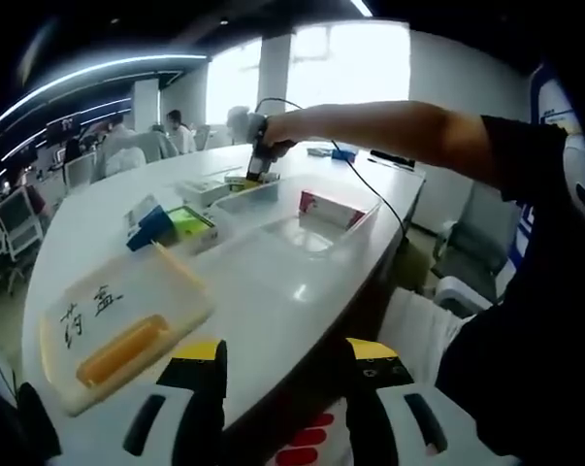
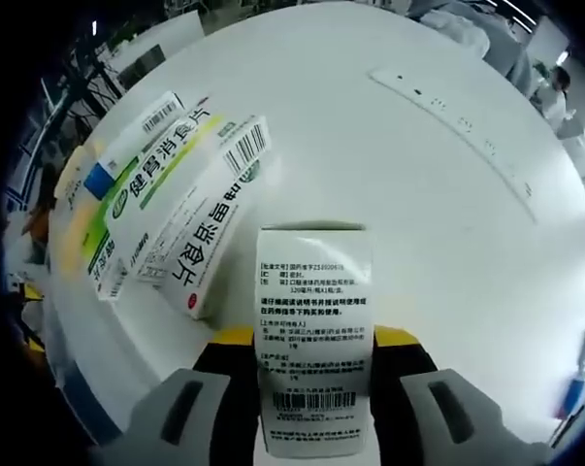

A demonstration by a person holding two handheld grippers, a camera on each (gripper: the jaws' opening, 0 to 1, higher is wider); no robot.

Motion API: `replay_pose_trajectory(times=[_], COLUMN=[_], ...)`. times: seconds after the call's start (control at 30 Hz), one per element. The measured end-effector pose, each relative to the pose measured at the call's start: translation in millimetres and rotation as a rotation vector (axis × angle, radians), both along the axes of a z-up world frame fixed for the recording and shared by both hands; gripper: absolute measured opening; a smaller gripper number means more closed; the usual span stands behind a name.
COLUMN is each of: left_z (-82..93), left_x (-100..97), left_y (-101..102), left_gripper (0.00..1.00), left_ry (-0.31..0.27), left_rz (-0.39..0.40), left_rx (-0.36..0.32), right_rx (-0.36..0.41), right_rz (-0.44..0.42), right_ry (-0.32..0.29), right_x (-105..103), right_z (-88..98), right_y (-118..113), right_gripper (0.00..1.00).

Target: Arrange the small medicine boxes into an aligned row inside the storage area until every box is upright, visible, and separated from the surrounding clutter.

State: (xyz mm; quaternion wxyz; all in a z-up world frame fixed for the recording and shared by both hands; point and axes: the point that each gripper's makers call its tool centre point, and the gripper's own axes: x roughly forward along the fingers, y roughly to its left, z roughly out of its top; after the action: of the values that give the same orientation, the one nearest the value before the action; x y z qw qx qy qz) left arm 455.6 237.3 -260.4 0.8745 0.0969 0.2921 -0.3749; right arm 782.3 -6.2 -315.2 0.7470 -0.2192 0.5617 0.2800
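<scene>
The left gripper view looks from far back across the white table point(image 1: 273, 282). The right gripper view looks down close at the same table.

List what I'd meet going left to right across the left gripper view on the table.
Clear plastic lid with orange handle → blue and green medicine box → red and white medicine box.

Open white table point(image 2: 399, 184) stretches ahead and right of the right gripper point(image 2: 313, 351), which clamps a box point(image 2: 313, 340). Leaning boxes point(image 2: 171, 209) crowd its left. In the left gripper view, a lid point(image 1: 117, 325) and clear bin point(image 1: 316, 228) block the table's near side.
</scene>
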Motion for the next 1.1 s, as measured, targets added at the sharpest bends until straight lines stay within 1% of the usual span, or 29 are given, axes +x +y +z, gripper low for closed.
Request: replay_pose_trajectory(times=[0.07,0.17,0.3,0.33,0.4,0.57,0.77,0.8,0.83,1.03,1.07,1.1], left_z=[-0.4,0.4,0.4,0.1,-0.4,-0.1,2.0,2.0,1.8,2.5,2.6,3.6], left_x=[-0.7,-2.1,-3.8,-4.3,-5.1,-6.5,-7.3,-7.5,-7.8,-9.8,-10.0,-10.8], left_y=[1.3,2.8,3.8,4.1,4.4,4.5,2.5,2.0,0.7,-6.4,-6.7,-7.4], left_gripper=[0.47,0.47,0.47,0.47,0.47,0.47,0.47,0.47,0.47,0.47,0.47,0.47], left_ry=[0.002,0.001,0.001,0.002,0.003,0.002,-0.004,-0.004,-0.005,-0.009,-0.010,-0.012], left_rz=[0.004,0.009,0.012,0.013,0.013,0.013,0.010,0.009,0.007,-0.009,-0.010,-0.012], left_rx=[0.000,0.001,0.002,0.003,0.004,0.003,0.000,0.000,0.001,-0.001,-0.001,-0.004], right_rx=[0.013,0.029,0.052,0.056,0.070,0.071,0.096,0.098,0.100,0.126,0.127,0.127], right_rz=[-0.043,-0.061,-0.113,-0.125,-0.146,-0.158,-0.183,-0.200,-0.211,-0.226,-0.226,-0.229], right_ry=[0.007,0.012,0.020,0.023,0.014,-0.005,-0.040,-0.056,-0.061,-0.081,-0.083,-0.089], right_x=[-1.1,0.8,-2.0,0.1,2.6,-3.0,-9.1,-4.0,-3.6,-31.7,-32.4,-27.5], right_z=[0.7,1.8,2.4,2.7,5.0,11.7,28.8,33.2,36.6,58.3,59.5,66.3], right_y=[-0.1,-0.6,-1.8,-2.9,-3.8,-6.9,-7.5,-8.6,-8.8,-1.6,-1.6,-2.6], right_gripper=[0.40,0.40,0.39,0.39,0.39,0.39,0.39,0.39,0.39,0.39,0.39,0.39])
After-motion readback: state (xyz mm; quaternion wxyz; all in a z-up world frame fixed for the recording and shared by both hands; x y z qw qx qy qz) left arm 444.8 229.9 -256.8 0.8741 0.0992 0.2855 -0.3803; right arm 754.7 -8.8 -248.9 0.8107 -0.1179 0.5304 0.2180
